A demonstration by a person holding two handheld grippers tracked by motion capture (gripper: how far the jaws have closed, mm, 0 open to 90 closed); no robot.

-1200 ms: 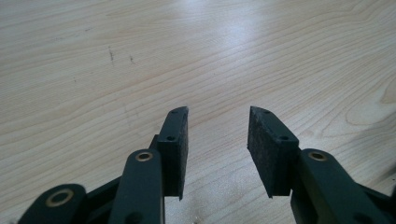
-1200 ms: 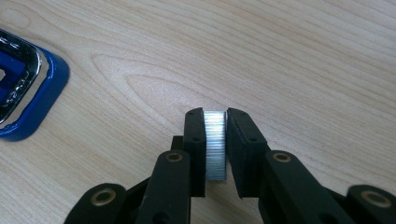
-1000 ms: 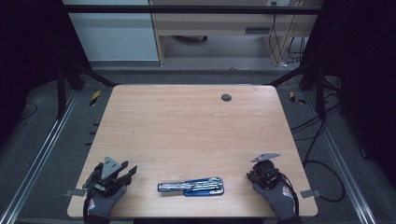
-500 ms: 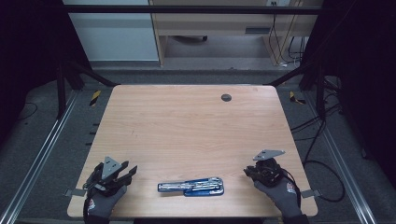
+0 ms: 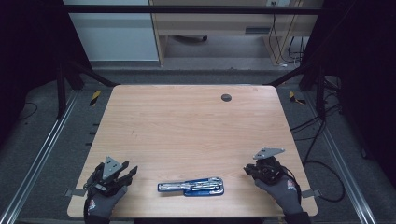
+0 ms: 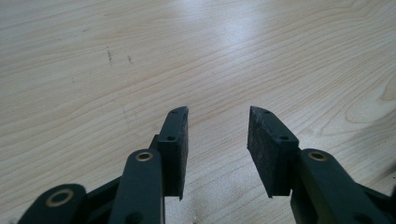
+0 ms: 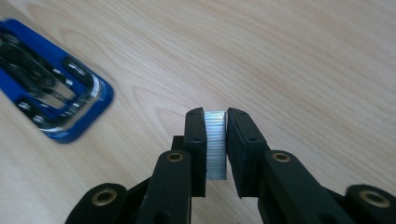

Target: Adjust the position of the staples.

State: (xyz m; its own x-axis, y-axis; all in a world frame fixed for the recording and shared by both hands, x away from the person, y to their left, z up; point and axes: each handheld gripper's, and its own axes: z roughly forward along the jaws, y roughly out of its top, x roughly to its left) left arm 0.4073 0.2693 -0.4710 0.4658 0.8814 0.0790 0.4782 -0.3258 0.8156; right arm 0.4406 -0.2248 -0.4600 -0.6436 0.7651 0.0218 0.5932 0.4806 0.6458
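Observation:
A blue holder (image 5: 191, 187) with several silver wrenches lies flat near the table's front edge, between my two hands. My right gripper (image 5: 251, 170) rests on the table to the holder's right. In the right gripper view my right gripper (image 7: 215, 112) is shut on a small ribbed silver metal piece (image 7: 215, 149), and the blue holder (image 7: 51, 100) lies ahead to the left. My left gripper (image 5: 127, 171) sits at the front left, pointing toward the holder. In the left gripper view my left gripper (image 6: 217, 112) is open, with bare wood between its pads.
The wooden table (image 5: 187, 126) has a dark round hole (image 5: 226, 97) near its far edge. Metal frame rails run along both sides. Cables lie on the floor to the right.
My right hand has shifted slightly at the front right, still holding the metal piece. The left hand and the holder have not moved.

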